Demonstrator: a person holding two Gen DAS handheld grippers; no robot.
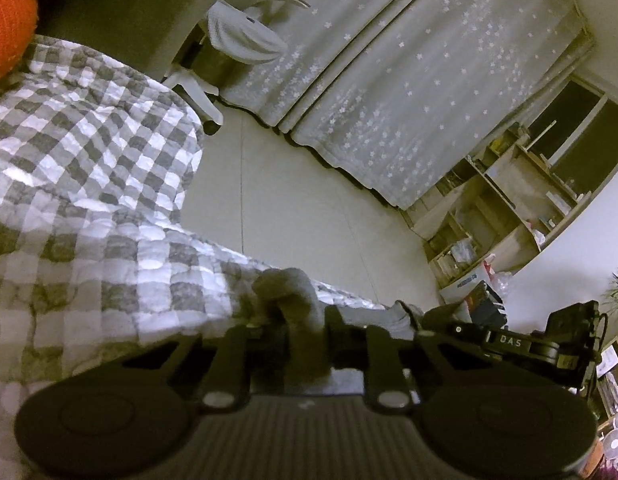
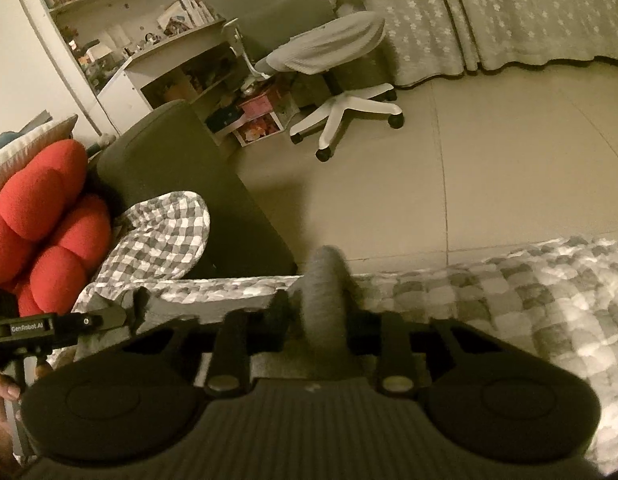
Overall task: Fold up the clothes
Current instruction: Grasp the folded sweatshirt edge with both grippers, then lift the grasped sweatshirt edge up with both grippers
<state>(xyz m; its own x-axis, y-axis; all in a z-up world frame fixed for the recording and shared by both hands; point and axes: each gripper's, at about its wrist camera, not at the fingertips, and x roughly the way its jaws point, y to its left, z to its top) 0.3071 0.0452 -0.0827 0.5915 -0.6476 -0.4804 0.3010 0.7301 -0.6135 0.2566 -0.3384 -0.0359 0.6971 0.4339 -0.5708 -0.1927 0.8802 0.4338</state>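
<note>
Left tongs (image 1: 297, 336) clenched on a bunched fold of soft grey knit garment (image 1: 289, 292); right tongs (image 2: 323, 320) clenched on a rolled edge of the same grey cloth (image 2: 323, 276). The cloth runs side to side between the two sets of tongs, level with each other, neither nearer, held just above the grey-and-white checked quilt (image 1: 89, 168) on the bed. How much folding is done: can't tell, most of the garment is hidden under the tongs.

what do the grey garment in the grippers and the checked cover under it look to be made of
Grey garment: soft knit or fleece, matte, bunching into thick rounded folds; exact fabric unclear. Checked cover: quilted cotton-like cloth, puffy stitched squares with a slight sheen.
</note>
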